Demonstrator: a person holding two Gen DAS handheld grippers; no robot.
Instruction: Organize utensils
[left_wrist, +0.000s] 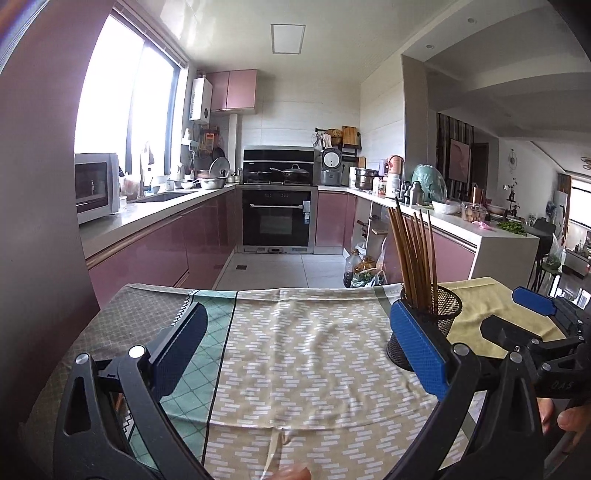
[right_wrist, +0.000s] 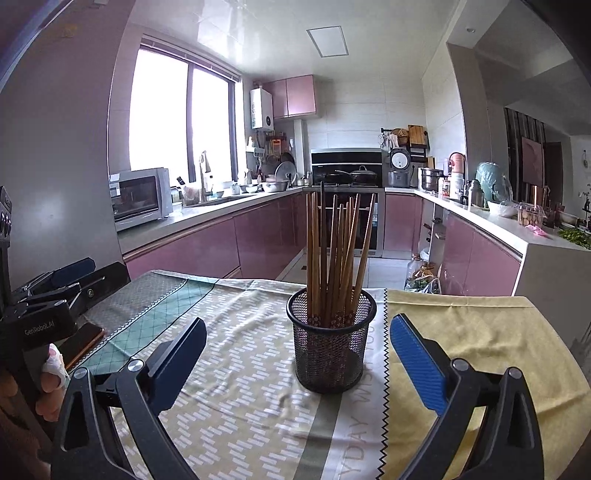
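A black mesh holder (right_wrist: 331, 341) stands upright on the patterned tablecloth (right_wrist: 240, 332) with several brown chopsticks (right_wrist: 334, 254) standing in it. My right gripper (right_wrist: 297, 328) is open and empty, its blue pads either side of the holder and a little short of it. My left gripper (left_wrist: 295, 317) is open and empty over the cloth, left of the holder (left_wrist: 430, 321), whose chopsticks (left_wrist: 413, 254) rise behind its right pad. The right gripper shows at the right edge of the left wrist view (left_wrist: 532, 301).
The table's far edge (right_wrist: 258, 282) drops to the kitchen floor. A yellow cloth (right_wrist: 480, 339) covers the table's right side. A dark flat object (right_wrist: 83, 341) lies at the left by the other gripper's body (right_wrist: 40, 317). Counters run along both sides.
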